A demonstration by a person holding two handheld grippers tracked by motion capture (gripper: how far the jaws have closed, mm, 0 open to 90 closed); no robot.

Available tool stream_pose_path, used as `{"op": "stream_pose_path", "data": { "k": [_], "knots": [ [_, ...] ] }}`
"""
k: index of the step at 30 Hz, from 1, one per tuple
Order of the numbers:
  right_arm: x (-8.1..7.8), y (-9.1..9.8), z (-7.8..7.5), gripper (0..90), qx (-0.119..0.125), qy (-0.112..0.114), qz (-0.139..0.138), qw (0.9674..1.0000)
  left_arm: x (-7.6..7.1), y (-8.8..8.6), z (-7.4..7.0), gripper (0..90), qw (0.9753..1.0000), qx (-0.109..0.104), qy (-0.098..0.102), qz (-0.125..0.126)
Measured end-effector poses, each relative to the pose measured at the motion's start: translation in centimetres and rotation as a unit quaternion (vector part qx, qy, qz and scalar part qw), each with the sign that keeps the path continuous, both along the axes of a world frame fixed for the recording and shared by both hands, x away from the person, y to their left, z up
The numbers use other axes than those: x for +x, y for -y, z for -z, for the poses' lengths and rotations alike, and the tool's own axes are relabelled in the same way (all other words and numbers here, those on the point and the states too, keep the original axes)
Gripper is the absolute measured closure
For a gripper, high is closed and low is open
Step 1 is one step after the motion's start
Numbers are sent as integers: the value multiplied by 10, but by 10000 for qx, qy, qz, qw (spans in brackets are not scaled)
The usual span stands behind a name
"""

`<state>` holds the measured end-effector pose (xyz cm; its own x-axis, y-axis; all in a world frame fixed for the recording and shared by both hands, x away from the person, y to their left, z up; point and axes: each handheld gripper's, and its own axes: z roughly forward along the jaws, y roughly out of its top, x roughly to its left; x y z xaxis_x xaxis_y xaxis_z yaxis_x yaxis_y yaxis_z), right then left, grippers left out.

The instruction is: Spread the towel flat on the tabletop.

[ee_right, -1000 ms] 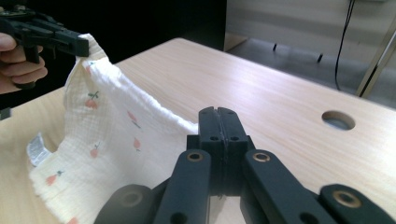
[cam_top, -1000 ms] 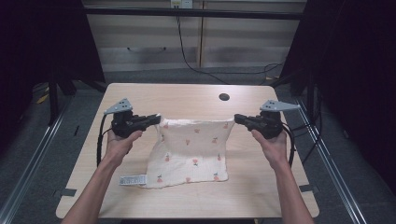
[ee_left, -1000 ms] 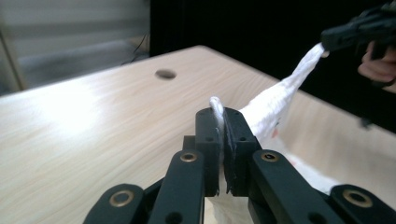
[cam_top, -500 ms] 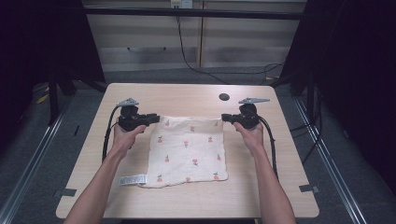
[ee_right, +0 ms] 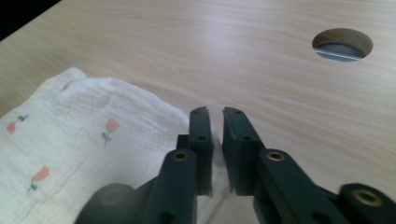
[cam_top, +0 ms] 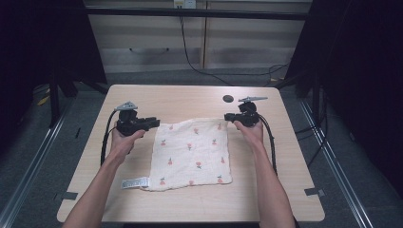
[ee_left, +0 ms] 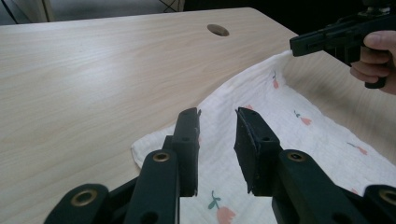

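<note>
Two grippers at far corners of flat cloth (cam_top: 192,153) on table (cam_top: 190,204). Left gripper (ee_left: 217,122): jaws parted over cloth corner, just been opening, nothing pinched. Right gripper (ee_right: 217,120): narrow gap, just been opening, cloth edge loose between. Beyond, round hole (cam_top: 228,99).

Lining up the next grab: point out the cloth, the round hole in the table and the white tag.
cloth (cam_top: 192,152), high view, middle of the fabric
round hole (cam_top: 228,99), high view, its dark centre
white tag (cam_top: 135,183), high view, middle of the label at the cloth's near left corner
</note>
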<state>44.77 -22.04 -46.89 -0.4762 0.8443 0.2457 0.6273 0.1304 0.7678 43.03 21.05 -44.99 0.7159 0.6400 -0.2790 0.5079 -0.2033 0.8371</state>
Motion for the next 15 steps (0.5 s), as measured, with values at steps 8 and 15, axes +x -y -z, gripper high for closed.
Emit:
{"op": "stream_pose_path", "data": {
  "k": [8,15],
  "knots": [
    [-15,4,-19,579,39,264,-17,9996,-6,-12,-3,683,9999,-30,46,-146],
    [-41,9,-27,550,83,415,-320,9986,-23,-17,-7,652,9999,36,8,-116]
  ]
}}
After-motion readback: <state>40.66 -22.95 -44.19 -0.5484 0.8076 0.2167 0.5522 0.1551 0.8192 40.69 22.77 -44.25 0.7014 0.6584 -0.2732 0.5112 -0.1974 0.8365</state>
